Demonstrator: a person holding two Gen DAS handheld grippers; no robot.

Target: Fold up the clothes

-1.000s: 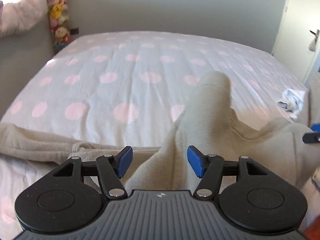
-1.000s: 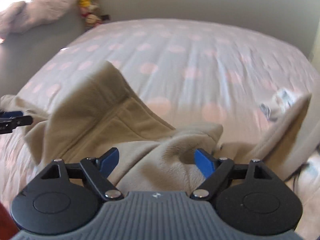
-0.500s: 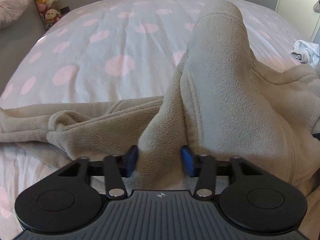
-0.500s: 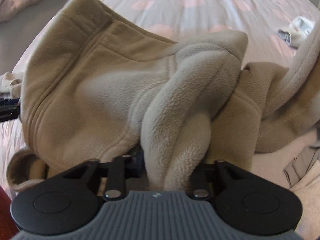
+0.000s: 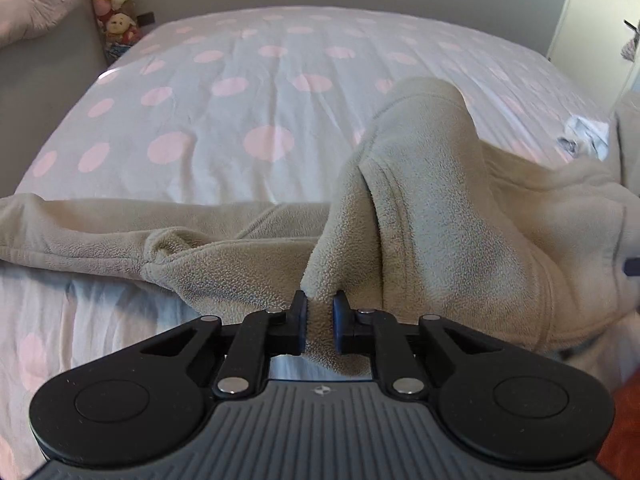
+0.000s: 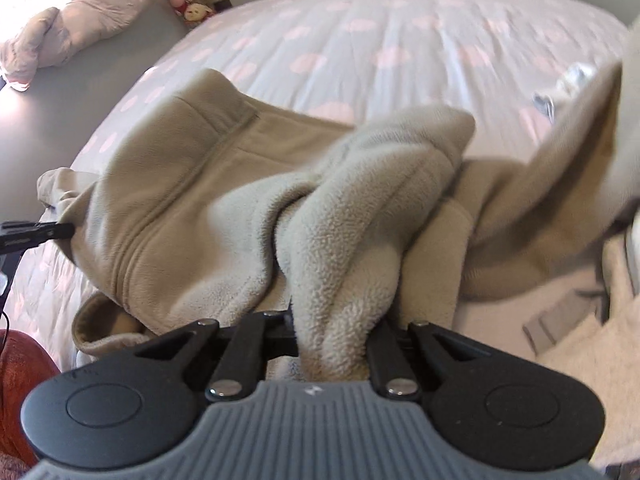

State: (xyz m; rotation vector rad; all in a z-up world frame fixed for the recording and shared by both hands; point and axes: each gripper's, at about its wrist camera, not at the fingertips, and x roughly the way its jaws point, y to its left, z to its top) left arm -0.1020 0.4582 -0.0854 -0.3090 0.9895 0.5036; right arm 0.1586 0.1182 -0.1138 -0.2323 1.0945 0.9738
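Note:
A beige fleece garment (image 5: 440, 216) lies bunched on the near part of the bed, one sleeve stretched out flat to the left. My left gripper (image 5: 320, 320) is shut on a fold of the fleece, which rises in a ridge straight ahead. In the right wrist view the same fleece garment (image 6: 192, 184) is lifted off the bed. My right gripper (image 6: 336, 336) is shut on a thick wad of it that hides both fingertips. The other gripper's tip (image 6: 36, 232) pokes in at the left edge.
The bed (image 5: 240, 80) has a white cover with pink dots and stretches far ahead. A small white cloth (image 5: 584, 140) lies at its right side. Plush toys (image 5: 114, 20) and a pink pillow (image 6: 80, 20) sit at the far left. Another pale garment (image 6: 580, 352) lies lower right.
Both grippers went from open to shut on the fleece. Both then lifted and pulled back, so the fleece now hangs up off the bed.

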